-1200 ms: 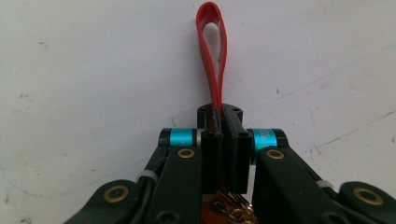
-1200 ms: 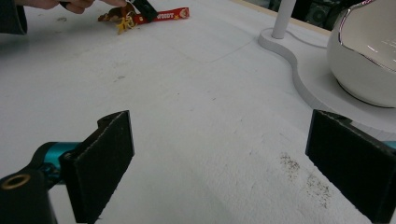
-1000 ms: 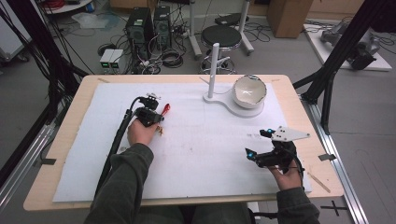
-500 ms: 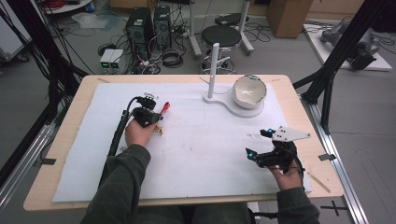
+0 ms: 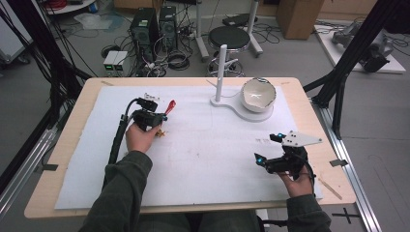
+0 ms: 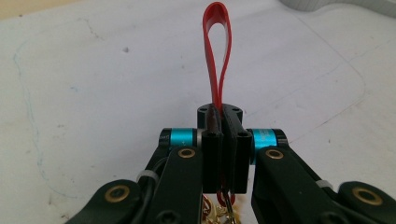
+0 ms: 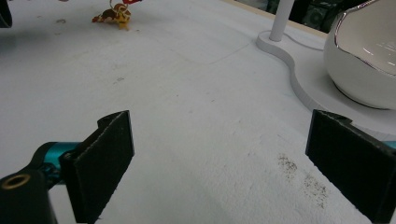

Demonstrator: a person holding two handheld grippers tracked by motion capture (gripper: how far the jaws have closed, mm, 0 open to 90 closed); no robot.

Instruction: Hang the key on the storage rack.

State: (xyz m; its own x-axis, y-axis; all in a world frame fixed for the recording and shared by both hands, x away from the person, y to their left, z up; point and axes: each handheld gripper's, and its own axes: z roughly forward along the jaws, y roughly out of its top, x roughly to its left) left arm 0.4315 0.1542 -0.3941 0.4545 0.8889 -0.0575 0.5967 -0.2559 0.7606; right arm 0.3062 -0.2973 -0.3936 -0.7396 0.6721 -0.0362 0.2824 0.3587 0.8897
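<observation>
From the high view, the left gripper (image 5: 153,112) sits on the white mat (image 5: 203,159) at the worktop's left side, a red strap (image 5: 170,106) sticking out of its tip and a small gold keychain (image 5: 162,132) just below it. The right gripper (image 5: 269,151) hovers near the right edge, well apart from the white bowl (image 5: 257,94) on its stand (image 5: 221,63). In the left gripper view the jaws are pressed together, pinching the red strap's loop (image 6: 217,56). In the right gripper view the jaws stand wide apart, holding nothing; the keychain (image 7: 114,15) lies far off.
</observation>
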